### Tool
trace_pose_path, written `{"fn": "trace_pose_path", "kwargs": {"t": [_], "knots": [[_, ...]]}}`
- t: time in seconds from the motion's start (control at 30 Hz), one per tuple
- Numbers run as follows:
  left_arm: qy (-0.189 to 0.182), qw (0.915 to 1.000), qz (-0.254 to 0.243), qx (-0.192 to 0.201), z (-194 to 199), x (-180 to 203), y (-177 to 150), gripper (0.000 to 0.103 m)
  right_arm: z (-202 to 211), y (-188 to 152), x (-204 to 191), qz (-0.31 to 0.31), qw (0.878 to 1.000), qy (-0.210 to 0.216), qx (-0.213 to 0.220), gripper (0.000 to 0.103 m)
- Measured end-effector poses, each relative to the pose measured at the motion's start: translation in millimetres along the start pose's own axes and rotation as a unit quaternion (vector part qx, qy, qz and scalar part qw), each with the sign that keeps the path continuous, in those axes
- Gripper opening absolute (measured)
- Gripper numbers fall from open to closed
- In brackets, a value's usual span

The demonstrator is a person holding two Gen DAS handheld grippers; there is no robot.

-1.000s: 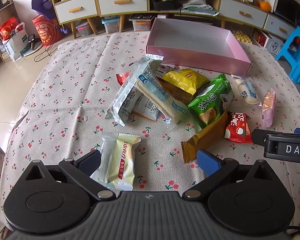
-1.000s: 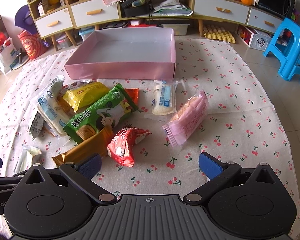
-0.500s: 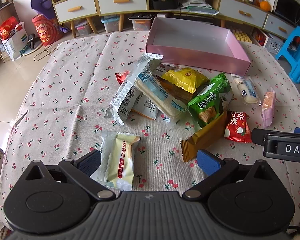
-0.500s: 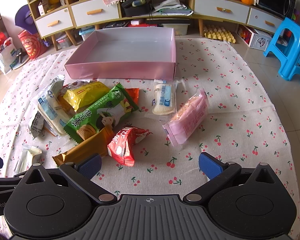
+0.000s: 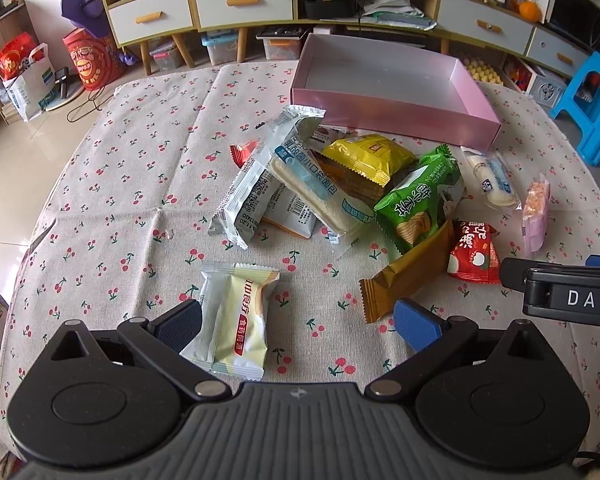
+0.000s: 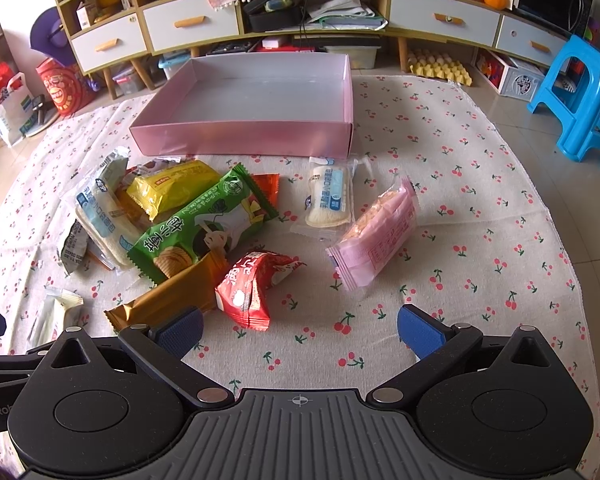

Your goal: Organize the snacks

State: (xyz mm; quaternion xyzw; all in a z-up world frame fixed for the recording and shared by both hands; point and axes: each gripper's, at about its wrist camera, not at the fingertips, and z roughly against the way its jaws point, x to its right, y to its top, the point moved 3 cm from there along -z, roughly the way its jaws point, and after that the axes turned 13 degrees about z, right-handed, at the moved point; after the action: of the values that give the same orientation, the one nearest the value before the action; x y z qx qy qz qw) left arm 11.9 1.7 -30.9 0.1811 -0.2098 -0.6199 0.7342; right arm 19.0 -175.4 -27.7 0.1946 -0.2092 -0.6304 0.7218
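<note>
While both grippers hover low over the cherry-print cloth [image 5: 132, 184], their jaws stand wide and hold nothing. Low in the left wrist view, the left gripper [image 5: 296, 322] has a pale cream packet [image 5: 238, 318] lying between its fingers, just beside the left blue pad [image 5: 178, 326]. Toward the right middle of that view sit a gold bar [image 5: 408, 276], a green chip bag [image 5: 418, 200] and a yellow packet [image 5: 366, 158]. In the right wrist view, the right gripper [image 6: 300, 330] is low in the frame, with a red packet [image 6: 252, 288] just above its left pad and a pink packet [image 6: 376, 234] right of centre. An open pink box [image 6: 240, 138] sits in the upper middle, nothing showing inside it.
</note>
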Motion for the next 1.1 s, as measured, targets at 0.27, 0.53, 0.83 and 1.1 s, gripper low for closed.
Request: {"fn": "trace_pose_path", "kwargs": {"t": [0.27,0.53,0.83,1.1], "knots": [[0.000,1.0000,0.000,0.000,0.0,0.2,0.0,0.102,0.1,0.0,-0.2,0.000,1.000,0.000,0.000,0.103],[0.000,1.0000,0.000,0.000,0.1,0.2,-0.4,0.102,-0.7,-1.7,-1.6,0.000,1.000,0.001,-0.002,0.103],[0.000,1.0000,0.002,-0.004,-0.6,-1.4,-1.1,0.102,-1.9,-1.6,0.0,-0.001,1.000,-0.001,-0.007,0.103],[-0.009,0.9999,-0.003,0.005,-0.1,-7.5,11.8,0.102,1.4,5.4,7.5,-0.017,1.000,0.012,-0.008,0.103]]}}
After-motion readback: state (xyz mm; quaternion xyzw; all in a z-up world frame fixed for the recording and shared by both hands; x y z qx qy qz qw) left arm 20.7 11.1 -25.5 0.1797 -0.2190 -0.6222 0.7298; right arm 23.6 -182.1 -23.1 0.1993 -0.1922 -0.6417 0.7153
